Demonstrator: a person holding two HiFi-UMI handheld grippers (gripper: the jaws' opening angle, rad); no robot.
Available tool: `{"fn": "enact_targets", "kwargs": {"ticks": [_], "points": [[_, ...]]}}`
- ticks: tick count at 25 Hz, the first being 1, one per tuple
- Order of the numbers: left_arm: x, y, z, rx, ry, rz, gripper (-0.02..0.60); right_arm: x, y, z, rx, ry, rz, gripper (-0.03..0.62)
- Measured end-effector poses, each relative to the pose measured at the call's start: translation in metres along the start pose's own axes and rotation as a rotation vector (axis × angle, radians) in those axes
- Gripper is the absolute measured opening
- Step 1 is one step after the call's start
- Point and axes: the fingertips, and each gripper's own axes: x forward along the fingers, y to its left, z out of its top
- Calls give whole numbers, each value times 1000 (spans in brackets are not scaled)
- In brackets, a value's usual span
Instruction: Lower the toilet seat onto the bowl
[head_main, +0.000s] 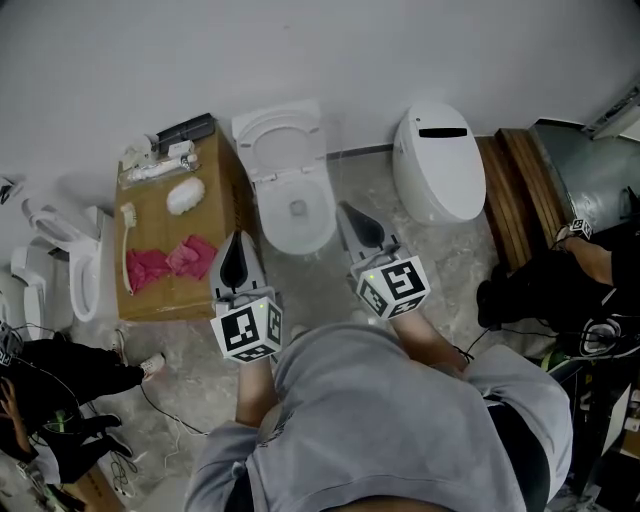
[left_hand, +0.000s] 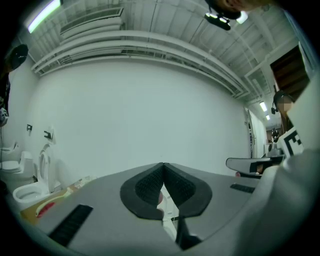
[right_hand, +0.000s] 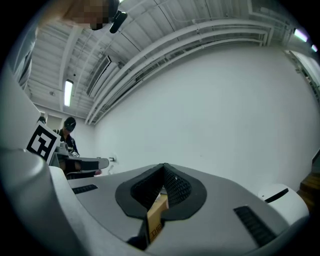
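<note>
Several things lie on top of the brown cardboard box (head_main: 215, 180) at the left: two pink cloths (head_main: 170, 262), a white brush (head_main: 128, 245) and a white fluffy lump (head_main: 185, 195). The box is shut (so I cannot see inside).

Next comes the left gripper (head_main: 238, 240). Its fingers are pressed together and hold nothing.

In the middle, the toilet seat (head_main: 247, 135) stands up and leans back at the wall. It is right behind the bowl (head_main: 325, 225) and apart from both grippers. The bowl is open and looks empty but for the dark hole at the bottom.

I think the seat is hard, smooth plastic, stiff and not heavy, and swings on a hinge at the back. It could slip and bang down. The best place to hold it is the top edge of the ring, far from the hinge.

The right gripper (head_main: 347, 210) has its fingers shut tight too, with nothing held. Right of it, the other toilet (head_main: 438, 165) has its lid down.
</note>
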Motion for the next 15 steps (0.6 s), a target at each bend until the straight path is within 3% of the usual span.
{"fn": "enact_targets", "kwargs": {"ticks": [15], "points": [[-1,-48,-8,0,15,46,2,-35,-47,-3,-3,18,4,-2]]}}
